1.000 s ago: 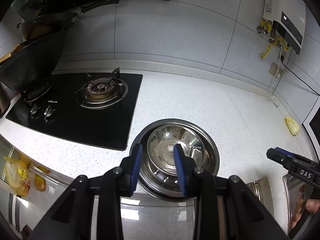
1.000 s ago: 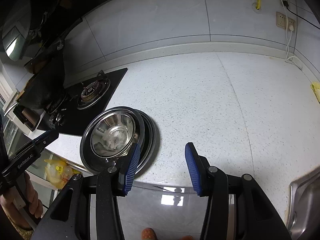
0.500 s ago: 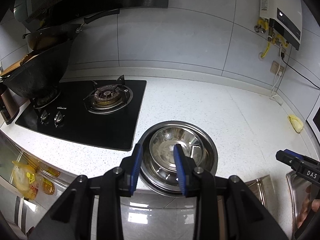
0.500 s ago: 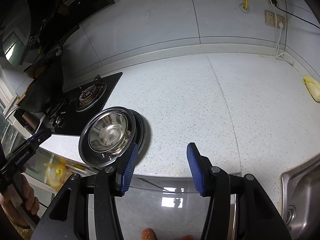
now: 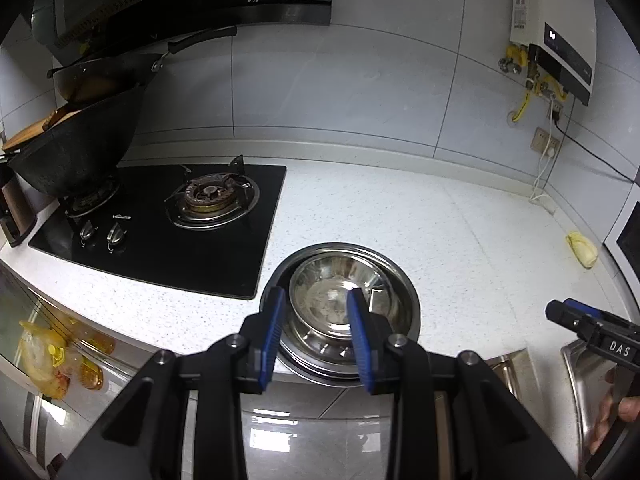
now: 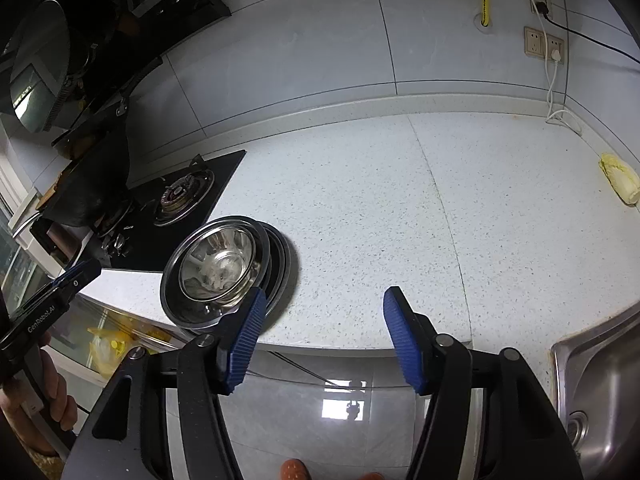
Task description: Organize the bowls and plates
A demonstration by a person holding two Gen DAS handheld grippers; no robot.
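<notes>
The left claw [image 5: 316, 332] hangs over the near edge of the desk [image 6: 360, 208], its blue pads parted with nothing pinched between them; the stack shows through the gap but lies below, untouched. The right claw [image 6: 322, 340] is held beside it over the desk edge, its jaws opening, and only bare desk and floor show between them.

The bowl [image 5: 332, 292], shiny steel, sits nested in a stack of plates [image 5: 396, 320] at the desk's front edge, just right of the hob [image 5: 160, 236]. In the right wrist view the same bowl [image 6: 220, 268] and plates [image 6: 280, 264] lie just left of the right claw's left pad, apart from it.

A steel sink [image 6: 600, 392] sits at the desk's right end. Farther back, a dark wok [image 5: 76, 152] stands on the hob's left burner. A yellow lump [image 5: 582, 250] lies on the desk near the right wall. On the tiled wall behind hang a water heater [image 5: 560, 32] and a socket [image 6: 544, 46].
</notes>
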